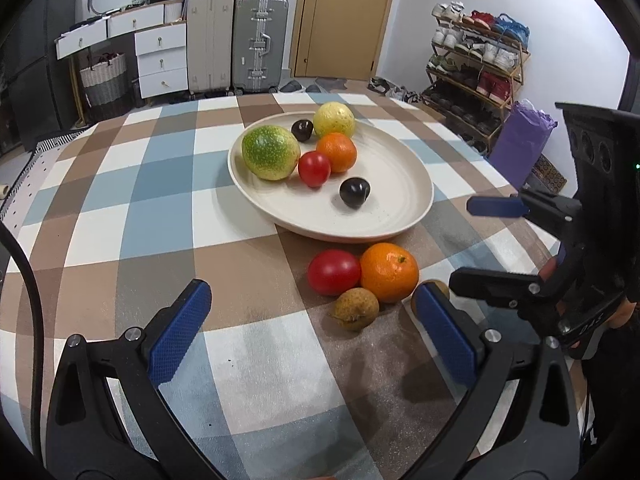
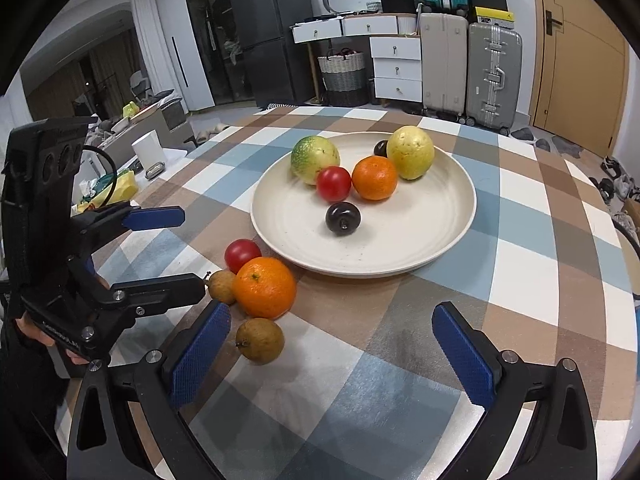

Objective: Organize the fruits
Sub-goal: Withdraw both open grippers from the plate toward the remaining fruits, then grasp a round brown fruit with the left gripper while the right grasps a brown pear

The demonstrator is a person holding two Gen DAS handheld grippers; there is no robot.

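Observation:
A cream plate (image 1: 384,216) (image 2: 420,248) on the checked tablecloth holds a green fruit (image 1: 270,153), a yellow fruit (image 1: 334,119), an orange (image 1: 337,152), a tomato (image 1: 314,168) and two dark plums (image 1: 354,193). In front of the plate lie a tomato (image 1: 334,272) (image 2: 242,255), an orange (image 1: 389,272) (image 2: 265,287) and two brown longans (image 1: 355,308) (image 2: 260,339); the second one (image 2: 221,286) sits behind my left fingertip. My left gripper (image 1: 316,332) (image 2: 192,246) is open and empty, just short of them. My right gripper (image 2: 332,354) (image 1: 484,240) is open and empty, close beside them.
The table's far edge curves round behind the plate. Beyond it stand suitcases (image 1: 236,44), white drawers (image 1: 160,56), a door (image 1: 340,20) and a shoe rack (image 1: 476,60). A purple bag (image 1: 520,140) stands off the table's right side.

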